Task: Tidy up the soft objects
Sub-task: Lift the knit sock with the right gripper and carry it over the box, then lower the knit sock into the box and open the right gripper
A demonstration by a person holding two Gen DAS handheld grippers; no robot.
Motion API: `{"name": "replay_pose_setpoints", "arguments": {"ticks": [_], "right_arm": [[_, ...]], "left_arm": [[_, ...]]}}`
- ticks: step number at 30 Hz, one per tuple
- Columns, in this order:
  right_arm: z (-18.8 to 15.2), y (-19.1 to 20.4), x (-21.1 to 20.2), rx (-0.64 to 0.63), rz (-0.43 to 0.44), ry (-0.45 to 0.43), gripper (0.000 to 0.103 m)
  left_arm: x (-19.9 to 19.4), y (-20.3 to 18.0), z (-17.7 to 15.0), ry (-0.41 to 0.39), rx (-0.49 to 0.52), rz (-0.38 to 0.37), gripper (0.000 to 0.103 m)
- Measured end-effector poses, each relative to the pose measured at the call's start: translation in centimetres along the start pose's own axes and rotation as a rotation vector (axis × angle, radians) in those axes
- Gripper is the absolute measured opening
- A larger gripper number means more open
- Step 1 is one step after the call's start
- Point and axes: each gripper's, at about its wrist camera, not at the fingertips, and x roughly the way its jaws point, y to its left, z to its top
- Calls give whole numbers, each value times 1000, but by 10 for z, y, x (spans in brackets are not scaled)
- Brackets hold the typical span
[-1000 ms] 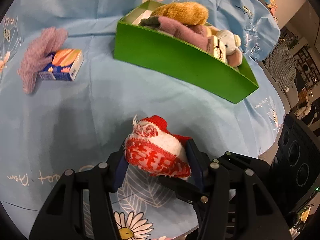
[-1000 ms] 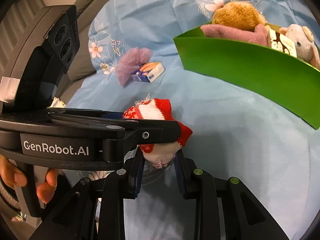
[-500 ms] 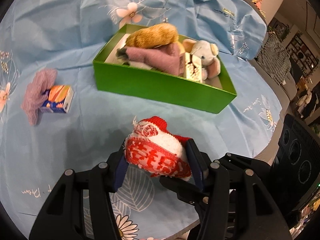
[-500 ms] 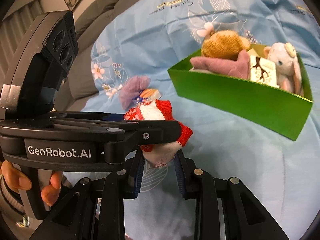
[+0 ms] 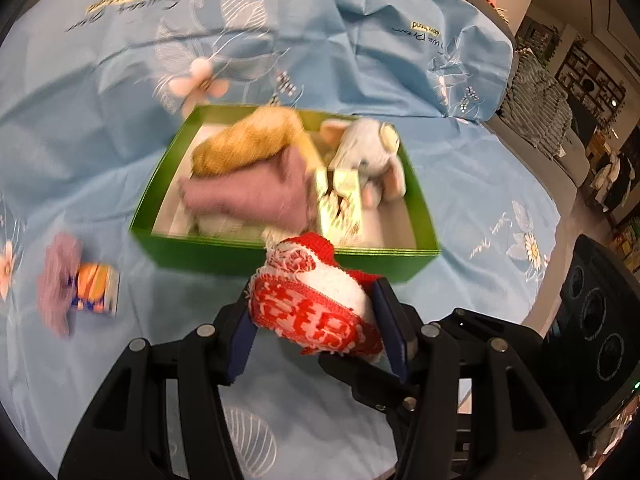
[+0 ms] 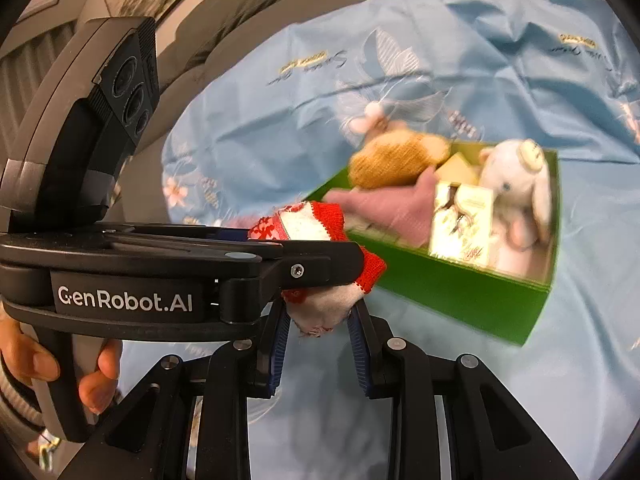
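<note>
A red and white knitted sock (image 5: 316, 308) is held in the air between both grippers. My left gripper (image 5: 314, 320) is shut on its wide patterned part. My right gripper (image 6: 320, 320) is shut on its white lower end (image 6: 324, 308), just under the left gripper's body (image 6: 160, 272). Beyond the sock lies a green box (image 5: 280, 258) on the blue cloth. Inside it are a brown plush (image 5: 248, 144), a pink cloth (image 5: 256, 196), a grey elephant plush (image 5: 368, 156) and a pale carton (image 5: 340, 204). The box also shows in the right wrist view (image 6: 460, 292), to the right of the sock.
A purple cloth (image 5: 58, 280) and a small orange and blue carton (image 5: 96, 288) lie left of the box. The blue flowered cloth (image 5: 480, 184) covers a sofa-like surface whose edge falls away at the right. A person's hand (image 6: 48, 364) holds the left gripper's handle.
Both grippers have risen with the sock and come nearer to the green box, so that I now look down into it. The grip on the sock is unchanged.
</note>
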Motion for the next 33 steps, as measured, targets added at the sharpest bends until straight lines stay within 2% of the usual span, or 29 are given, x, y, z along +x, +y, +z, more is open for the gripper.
{"name": "replay_pose_setpoints", "arguments": {"ticks": [8, 16, 22, 33], "right_arm": [[36, -31, 0, 5, -54, -48, 31], [61, -61, 10, 32, -88, -55, 31], [71, -76, 24, 37, -109, -39, 31], [74, -89, 54, 49, -136, 19, 31]], "left_arm": [[16, -16, 46, -22, 44, 8, 54], [43, -24, 83, -20, 66, 27, 55], [62, -19, 96, -2, 64, 41, 55], [92, -3, 104, 30, 17, 24, 56]]}}
